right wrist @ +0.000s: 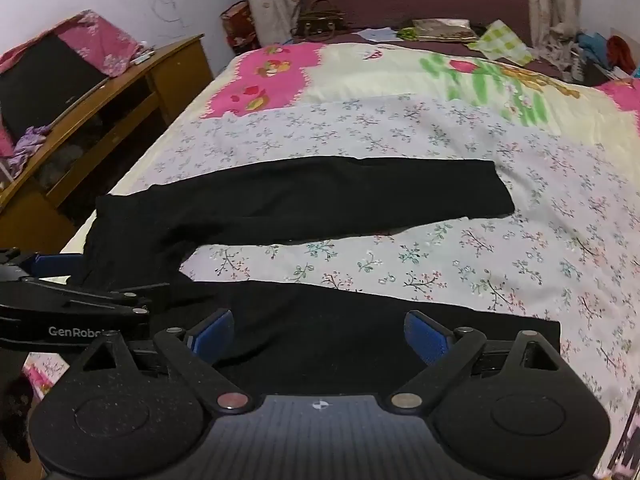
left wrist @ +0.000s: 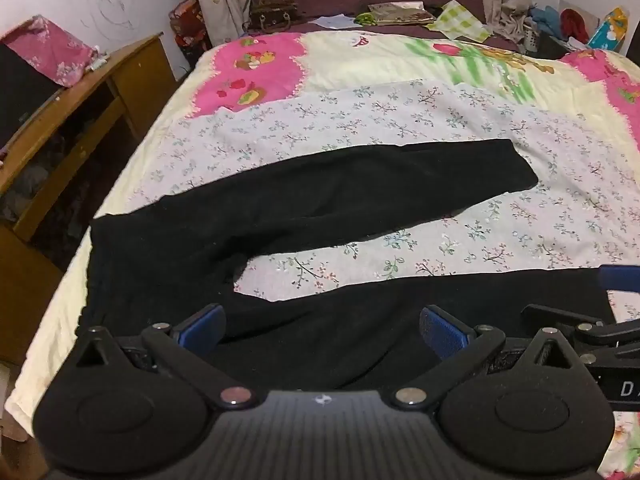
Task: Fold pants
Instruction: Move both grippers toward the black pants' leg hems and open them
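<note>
Black pants (left wrist: pixel 304 200) lie flat on the bed, waist at the left, both legs spread apart and running to the right; they also show in the right wrist view (right wrist: pixel 304 200). My left gripper (left wrist: pixel 322 326) is open, its blue pads over the near leg close to the crotch. My right gripper (right wrist: pixel 318 338) is open over the near leg, nearer its cuff (right wrist: pixel 532 336). The right gripper shows at the right edge of the left wrist view (left wrist: pixel 600 320); the left gripper shows at the left of the right wrist view (right wrist: pixel 72 304).
The bed carries a floral sheet (left wrist: pixel 440 120) over a pink and cream blanket (left wrist: pixel 256 72). A wooden desk (left wrist: pixel 80 112) stands left of the bed. A handbag (left wrist: pixel 274 10), papers and clothes lie at the far end.
</note>
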